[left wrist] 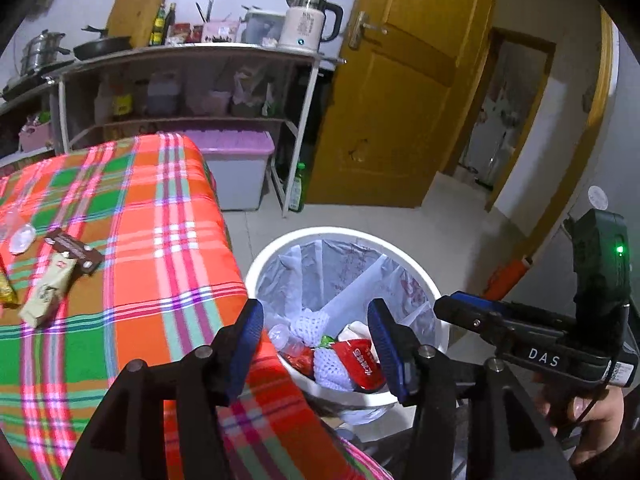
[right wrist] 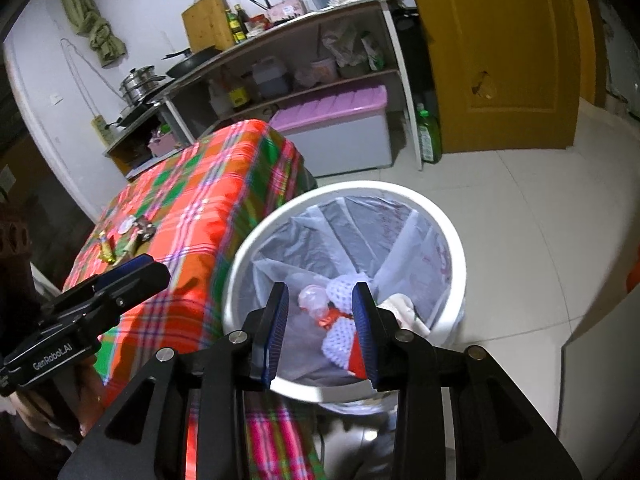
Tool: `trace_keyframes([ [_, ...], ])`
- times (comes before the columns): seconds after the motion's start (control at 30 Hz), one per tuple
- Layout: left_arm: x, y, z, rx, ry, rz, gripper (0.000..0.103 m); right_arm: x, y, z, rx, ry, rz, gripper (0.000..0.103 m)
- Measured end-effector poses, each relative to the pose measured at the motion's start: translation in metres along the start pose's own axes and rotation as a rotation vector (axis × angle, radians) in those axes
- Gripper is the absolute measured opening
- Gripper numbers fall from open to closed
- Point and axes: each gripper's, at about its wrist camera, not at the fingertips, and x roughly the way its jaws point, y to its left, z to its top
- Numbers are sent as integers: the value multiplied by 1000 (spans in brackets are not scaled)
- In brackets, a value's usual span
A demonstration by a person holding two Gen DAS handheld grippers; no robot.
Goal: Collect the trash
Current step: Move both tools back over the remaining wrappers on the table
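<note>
A white bin (left wrist: 340,235) (right wrist: 460,264) lined with a clear bag stands on the floor against the table's corner. Inside lie a red wrapper (left wrist: 362,366), white foam netting (left wrist: 330,368) (right wrist: 340,340) and a clear plastic cup (right wrist: 312,298). My left gripper (left wrist: 318,336) hangs open above the bin's near side, nothing between its blue pads. My right gripper (right wrist: 320,320) is also over the bin, open and holding nothing; its tip (left wrist: 444,306) shows beside the left one. On the plaid tablecloth (left wrist: 168,240) remain a brown wrapper (left wrist: 74,252), a beige packet (left wrist: 48,290), a yellow wrapper (left wrist: 6,290) and clear cups (left wrist: 22,236).
Behind the table is a shelf unit (left wrist: 192,52) with a kettle, pans and bottles. A box with a purple lid (left wrist: 236,160) and a green bottle (left wrist: 298,186) stand on the floor by it. A yellow door (left wrist: 400,100) is open. A hand (left wrist: 592,420) holds the right gripper.
</note>
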Motion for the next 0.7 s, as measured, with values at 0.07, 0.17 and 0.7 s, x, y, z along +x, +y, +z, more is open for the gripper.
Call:
trace_keyframes([
  [0.07, -9, 3, -1, -4, -13, 6, 54, -4, 8, 0, -14, -7, 9, 34],
  [0.17, -21, 8, -3, -11, -26, 7, 54, -9, 20, -1, -32, -13, 26, 34],
  [0.7, -69, 41, -19, -26, -78, 86, 54, -15, 71, -6, -138, -14, 99, 34],
])
